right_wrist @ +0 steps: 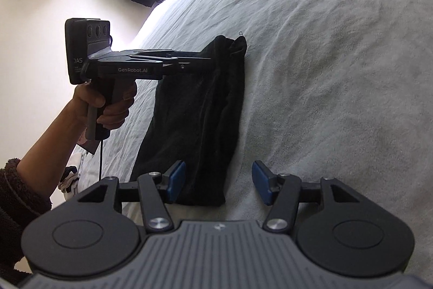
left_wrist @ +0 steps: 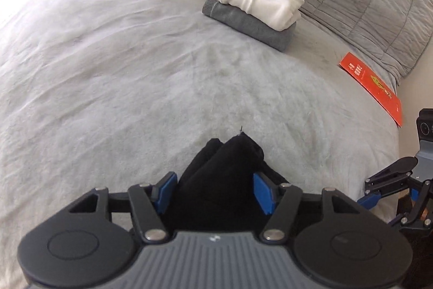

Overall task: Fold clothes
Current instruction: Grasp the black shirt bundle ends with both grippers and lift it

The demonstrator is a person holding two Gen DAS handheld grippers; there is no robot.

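Left wrist view shows your left gripper (left_wrist: pixel 215 190) spread around the black garment (right_wrist: pixel 194 121), folded into a long strip mid-frame on the bed (left_wrist: pixel 108 72); whether it's pinching, can't tell. Your right gripper (right_wrist: pixel 218 186) gapes at its lower end. It looks soft and floppy, so grab the corners.
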